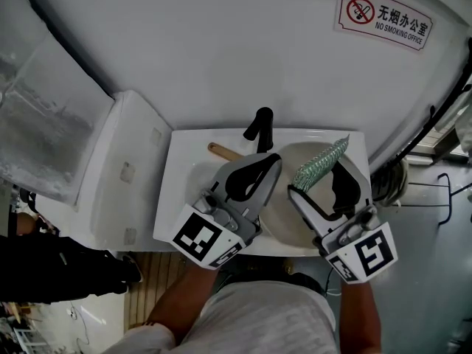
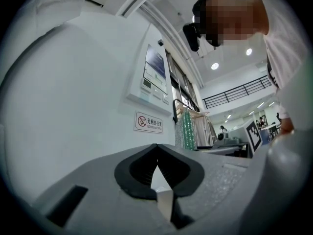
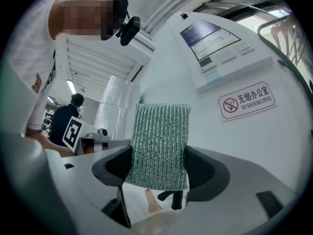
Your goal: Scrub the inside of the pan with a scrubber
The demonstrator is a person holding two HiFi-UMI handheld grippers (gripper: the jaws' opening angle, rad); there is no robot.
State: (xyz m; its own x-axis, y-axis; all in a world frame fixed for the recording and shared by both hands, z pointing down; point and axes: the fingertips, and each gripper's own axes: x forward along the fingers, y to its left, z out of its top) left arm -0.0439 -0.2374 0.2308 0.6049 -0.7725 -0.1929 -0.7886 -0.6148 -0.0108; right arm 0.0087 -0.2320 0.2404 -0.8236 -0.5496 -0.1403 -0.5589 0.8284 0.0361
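The scrubber [image 3: 159,146] is a green, glittery ribbed pad, standing upright. The right gripper [image 1: 318,175] has its jaws pressed on the pad's two sides, gripping its lower half. In the head view it shows over the far rim of the cream pan [image 1: 284,220], which sits in the white sink [image 1: 181,175]. The left gripper [image 2: 156,151] has its jaws closed together on nothing, just beside the pan.

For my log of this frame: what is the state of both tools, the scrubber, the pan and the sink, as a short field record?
left tool: shut, empty, over the pan's left side
right tool: shut on the scrubber
scrubber: green mesh, standing upright between the pads
pan: pale, lying in the sink, wooden handle pointing left
sink: white, black faucet at the back
scrubbing: no contact between scrubber and pan visible
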